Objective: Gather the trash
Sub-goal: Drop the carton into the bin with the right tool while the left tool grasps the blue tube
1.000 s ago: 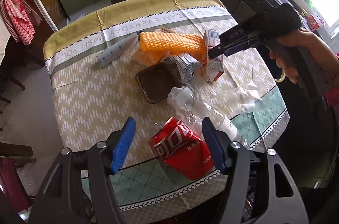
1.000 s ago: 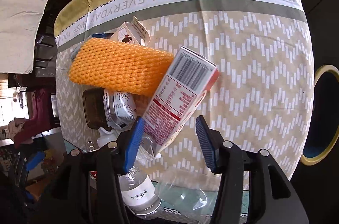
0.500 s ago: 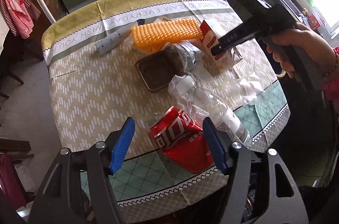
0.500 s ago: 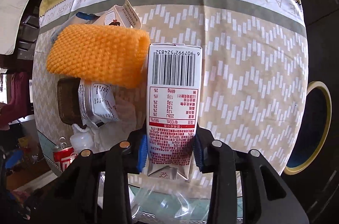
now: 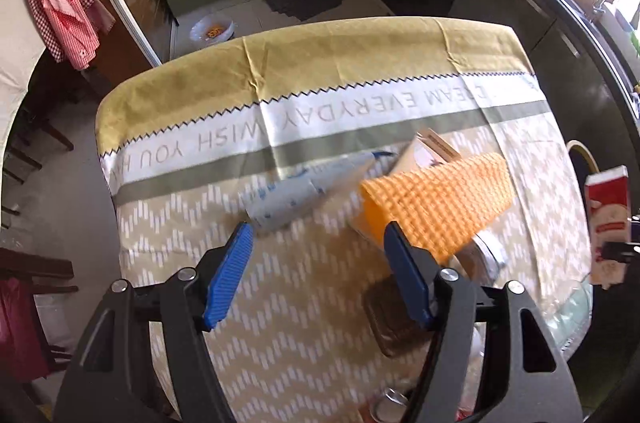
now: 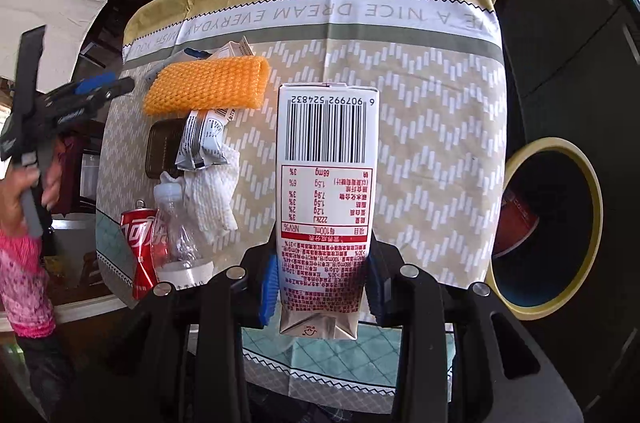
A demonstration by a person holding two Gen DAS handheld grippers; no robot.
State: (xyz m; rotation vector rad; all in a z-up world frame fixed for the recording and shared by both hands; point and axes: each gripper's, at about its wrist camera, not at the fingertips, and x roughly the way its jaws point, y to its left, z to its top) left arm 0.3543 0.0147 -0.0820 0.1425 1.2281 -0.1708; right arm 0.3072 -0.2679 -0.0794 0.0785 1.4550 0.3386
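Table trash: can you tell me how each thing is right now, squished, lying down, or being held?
Milk carton: clamped in the right gripper, lifted off the table.
Red can: crushed, lying near the table edge.
Clear bottle: lying down beside the can.
Orange foam net: lying flat.
Brown tray: on the table, partly covered.
Silver wrapper: crumpled, over the tray.
Left gripper: open, empty.
Bin: open.

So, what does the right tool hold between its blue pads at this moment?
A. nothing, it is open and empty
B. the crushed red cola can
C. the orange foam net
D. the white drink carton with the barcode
D. In the right wrist view the right tool has both blue pads pressed on the sides of the white drink carton, while the orange foam net and the red cola can lie on the table.
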